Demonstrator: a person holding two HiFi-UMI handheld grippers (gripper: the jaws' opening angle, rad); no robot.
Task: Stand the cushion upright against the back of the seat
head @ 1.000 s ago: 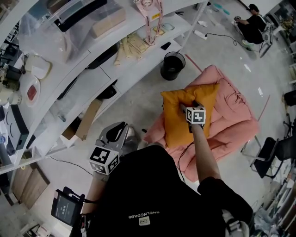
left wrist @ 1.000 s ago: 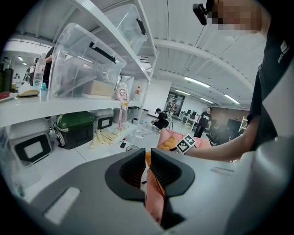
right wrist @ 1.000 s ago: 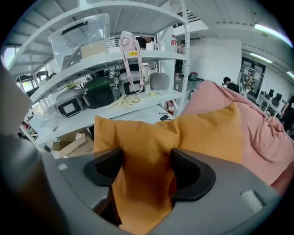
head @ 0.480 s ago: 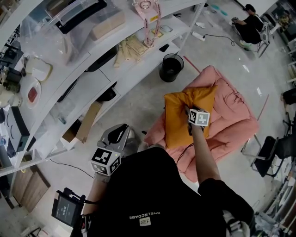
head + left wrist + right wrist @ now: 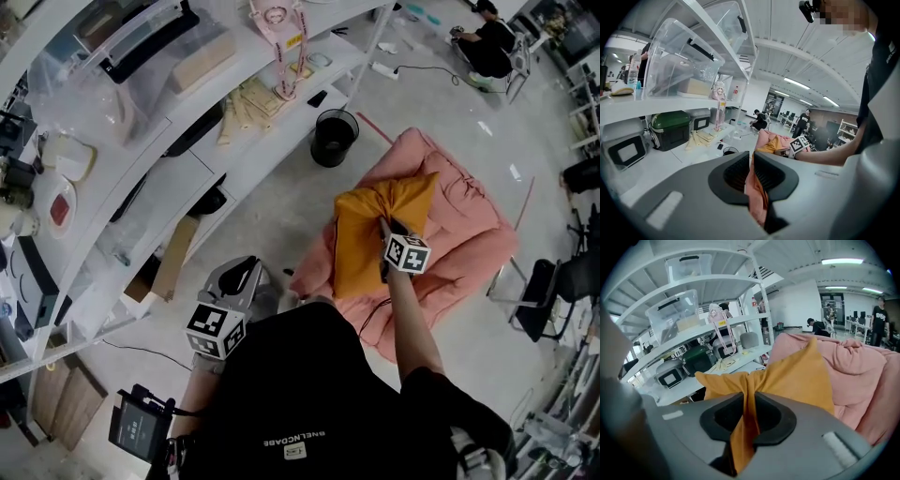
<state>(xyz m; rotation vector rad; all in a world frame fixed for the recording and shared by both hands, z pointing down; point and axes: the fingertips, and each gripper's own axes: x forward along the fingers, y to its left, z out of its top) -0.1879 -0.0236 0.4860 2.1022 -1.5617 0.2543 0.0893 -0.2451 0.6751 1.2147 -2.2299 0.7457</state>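
An orange cushion (image 5: 364,239) lies on the pink padded seat (image 5: 469,225), which rests on the floor. My right gripper (image 5: 384,223) has its jaws closing on a bunched fold of the cushion's (image 5: 797,380) far edge, and the fabric runs between the pads at the right gripper (image 5: 751,401). That edge is lifted off the seat (image 5: 862,366). My left gripper (image 5: 246,274) hangs low beside the seat's near left corner. In the left gripper view, pink fabric fills the narrow gap of the left gripper (image 5: 751,171). Beyond it are the seat (image 5: 771,139) and my right arm.
White shelving (image 5: 141,169) with boxes and clear bins runs along the left. A black bin (image 5: 335,138) stands on the floor just beyond the seat. A black chair (image 5: 544,300) is at the right edge. A person (image 5: 487,47) sits on the floor far off.
My right gripper's jaws have closed onto the cushion's far edge and risen with it, so the orange fabric bunches up there. The left gripper has stayed put.
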